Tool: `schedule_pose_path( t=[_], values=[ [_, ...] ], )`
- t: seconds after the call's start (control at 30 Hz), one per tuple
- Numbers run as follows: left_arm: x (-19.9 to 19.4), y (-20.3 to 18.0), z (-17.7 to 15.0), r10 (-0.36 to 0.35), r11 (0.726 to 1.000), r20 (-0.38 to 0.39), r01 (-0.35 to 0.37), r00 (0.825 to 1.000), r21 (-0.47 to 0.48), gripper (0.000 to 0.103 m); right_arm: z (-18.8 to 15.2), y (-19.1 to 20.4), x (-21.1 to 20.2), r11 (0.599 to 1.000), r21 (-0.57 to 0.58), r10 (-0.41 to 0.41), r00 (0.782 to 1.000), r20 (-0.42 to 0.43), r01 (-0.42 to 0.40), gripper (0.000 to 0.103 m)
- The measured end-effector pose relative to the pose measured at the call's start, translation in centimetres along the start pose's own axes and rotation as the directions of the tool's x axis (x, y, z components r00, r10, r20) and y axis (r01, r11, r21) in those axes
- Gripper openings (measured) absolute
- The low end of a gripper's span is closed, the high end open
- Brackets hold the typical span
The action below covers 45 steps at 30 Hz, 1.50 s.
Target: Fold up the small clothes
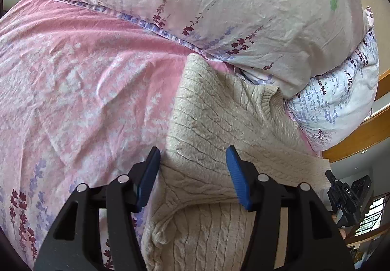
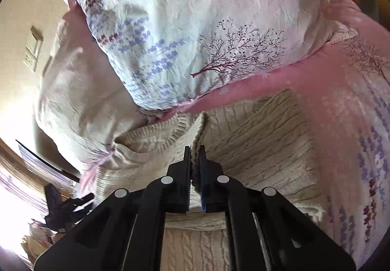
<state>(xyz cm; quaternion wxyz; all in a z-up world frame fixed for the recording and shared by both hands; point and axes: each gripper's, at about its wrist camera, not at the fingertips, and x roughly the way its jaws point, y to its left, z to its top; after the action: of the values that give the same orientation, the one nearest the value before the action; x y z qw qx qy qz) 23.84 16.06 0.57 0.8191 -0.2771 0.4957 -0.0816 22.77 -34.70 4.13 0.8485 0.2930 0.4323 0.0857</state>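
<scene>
A cream cable-knit sweater point(image 1: 219, 119) lies on a pink floral bed cover point(image 1: 85, 80), partly folded over itself. My left gripper point(image 1: 192, 161) is open, its blue fingers spread just above the sweater's left part, holding nothing. The right gripper shows at the far right of the left wrist view point(image 1: 346, 195). In the right wrist view the sweater point(image 2: 256, 129) fills the lower middle. My right gripper point(image 2: 194, 156) is shut on a raised fold of the sweater's knit, which stands up between its fingers near the ribbed neckline point(image 2: 170, 132).
A big pale floral pillow point(image 1: 195, 2) lies just behind the sweater, with a second white and lavender pillow point(image 2: 182, 27) beside it. A wooden bed rail point(image 1: 360, 134) runs at the right. A wall switch point(image 2: 33, 49) is on the far wall.
</scene>
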Motion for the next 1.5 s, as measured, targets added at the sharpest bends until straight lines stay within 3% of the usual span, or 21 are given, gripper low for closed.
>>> schedule_pose_path(
  t=[0.1,0.33,0.4,0.43,0.47,0.53,0.6,0.67,0.8,0.93,0.97,1.07,1.17,1.3,1.4,1.47,1.5],
  values=[
    [0.1,0.1,0.0,-0.004,1.0,0.002,0.004,1.0,-0.002,0.051,-0.6,-1.3,2.2,0.997,0.02,-0.077,0.991,-0.111,0.079,0.007],
    [0.4,0.5,0.3,0.015,1.0,0.007,-0.014,1.0,-0.008,0.035,-1.3,-2.4,2.5,0.996,0.024,-0.082,0.988,-0.131,0.086,0.008],
    [0.6,0.3,0.4,0.036,0.999,0.013,-0.036,0.999,0.003,0.026,-1.3,-1.9,2.6,0.996,0.009,-0.084,0.989,-0.121,0.086,0.007],
    [0.8,0.2,0.4,0.046,0.999,0.016,-0.047,0.999,0.01,0.015,-1.2,-1.6,2.5,0.997,-0.001,-0.081,0.991,-0.108,0.081,0.007],
    [0.8,0.0,0.5,0.052,0.998,0.024,-0.052,0.998,0.018,0.009,-1.1,-1.2,2.1,0.998,-0.009,-0.07,0.994,-0.089,0.069,0.007],
    [0.2,0.0,0.5,0.035,0.999,0.059,-0.036,0.998,0.017,0.007,-0.9,0.1,0.5,0.999,-0.04,0.005,1.0,-0.008,-0.006,0.006],
    [-0.8,0.4,0.8,0.002,1.0,0.101,-0.003,0.995,0.01,0.007,-0.8,1.3,-0.7,0.995,-0.084,0.05,0.997,0.051,-0.045,0.006],
    [-1.3,1.2,1.1,-0.01,1.0,0.118,0.01,0.993,-0.004,0.007,-0.9,1.4,-0.2,0.993,-0.114,-0.015,0.999,0.038,0.019,0.006],
    [-0.4,1.9,0.8,0.016,1.0,0.099,-0.016,0.995,-0.009,0.007,-2.0,-1.2,2.8,0.99,-0.059,-0.132,0.988,-0.078,0.128,0.006],
    [-0.1,1.2,0.6,0.054,0.998,0.094,-0.057,0.994,0.038,0.008,-2.4,-1.2,2.5,0.981,-0.084,-0.178,0.982,-0.069,0.172,0.007],
    [-0.4,0.8,0.6,0.061,0.996,0.102,-0.067,0.993,0.053,0.009,-2.2,-0.6,1.8,0.975,-0.1,-0.201,0.979,-0.039,0.196,0.012],
    [-2.4,-0.5,0.3,0.108,0.986,0.178,-0.128,0.978,0.104,0.013,-2.1,0.9,-0.3,0.973,-0.147,-0.173,0.984,0.031,0.176,0.025],
    [-3.9,-2.2,-0.3,0.077,0.979,0.212,-0.114,0.974,0.167,0.026,-2.4,1.9,-0.2,0.975,-0.19,-0.119,0.993,-0.001,0.117,0.03],
    [-2.8,-4.5,-1.8,0.031,0.969,0.133,-0.063,0.991,0.241,0.034,-3.1,2.5,1.5,0.978,-0.196,-0.087,0.993,-0.084,0.069,0.03],
    [-0.5,-4.7,-2.5,0.066,0.967,0.062,-0.079,0.996,0.244,0.034,-3.7,2.3,2.8,0.978,-0.186,-0.116,0.984,-0.136,0.09,0.046],
    [1.0,-3.9,-2.5,0.097,0.971,0.021,-0.1,0.995,0.219,0.034,-4.1,2.1,3.1,0.977,-0.192,-0.122,0.983,-0.14,0.094,0.047],
    [0.9,-3.6,-2.5,0.077,0.975,0.041,-0.084,0.996,0.205,0.034,-4.1,2.1,2.7,0.977,-0.193,-0.121,0.983,-0.14,0.093,0.048]
  ],
)
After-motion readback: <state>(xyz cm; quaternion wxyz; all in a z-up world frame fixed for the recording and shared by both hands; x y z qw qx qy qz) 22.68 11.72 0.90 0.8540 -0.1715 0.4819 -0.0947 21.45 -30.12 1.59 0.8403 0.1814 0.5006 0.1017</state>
